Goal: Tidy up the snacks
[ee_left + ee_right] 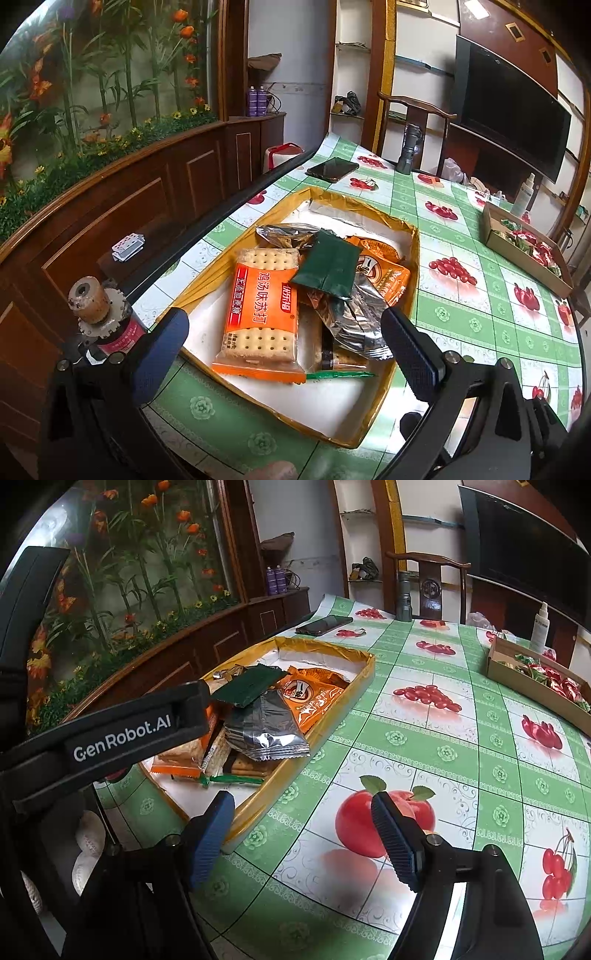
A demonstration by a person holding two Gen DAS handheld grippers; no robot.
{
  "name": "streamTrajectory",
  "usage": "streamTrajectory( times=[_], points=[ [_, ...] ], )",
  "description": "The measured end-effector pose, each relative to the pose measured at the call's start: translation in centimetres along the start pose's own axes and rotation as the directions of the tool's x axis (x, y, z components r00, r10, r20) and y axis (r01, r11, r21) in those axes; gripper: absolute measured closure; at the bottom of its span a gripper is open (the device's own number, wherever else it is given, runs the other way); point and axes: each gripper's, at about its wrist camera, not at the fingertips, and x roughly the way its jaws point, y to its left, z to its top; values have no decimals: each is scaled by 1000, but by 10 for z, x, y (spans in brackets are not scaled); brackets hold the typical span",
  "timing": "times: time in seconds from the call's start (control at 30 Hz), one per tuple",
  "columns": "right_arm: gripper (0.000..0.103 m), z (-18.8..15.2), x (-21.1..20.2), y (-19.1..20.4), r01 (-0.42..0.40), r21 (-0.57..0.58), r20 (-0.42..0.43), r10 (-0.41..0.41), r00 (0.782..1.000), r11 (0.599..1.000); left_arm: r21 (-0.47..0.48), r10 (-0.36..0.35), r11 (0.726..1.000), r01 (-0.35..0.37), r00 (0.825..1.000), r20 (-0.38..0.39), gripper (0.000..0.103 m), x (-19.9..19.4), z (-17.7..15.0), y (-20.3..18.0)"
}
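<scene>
A gold-rimmed tray (410, 295) on the fruit-print tablecloth holds a pile of snacks. On top lie an orange cracker pack (258, 314), a dark green packet (328, 266), an orange packet (384, 269) and a silver packet (354, 325). A thin green stick pack (340, 375) lies at the near side. My left gripper (286, 350) hovers open over the tray's near part, nothing between its pads. In the right wrist view the tray (332, 716) sits to the left. My right gripper (304, 840) stands open and empty over the cloth beside the tray's rim.
A cardboard box (524, 254) of red and green candies stands at the far right. A phone (332, 168), a flashlight (408, 151) and a spray bottle (526, 195) are at the back. The table's left edge runs close to the tray, and a capped can (99, 317) stands there.
</scene>
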Motion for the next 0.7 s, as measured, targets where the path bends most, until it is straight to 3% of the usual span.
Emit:
streamTrajectory(
  times=[0.7],
  points=[
    [25,-3,3,7,-6,-23,-14,6,1000,1000,-26,19,999,-19,1000,9,0,2,-2,5]
  ],
)
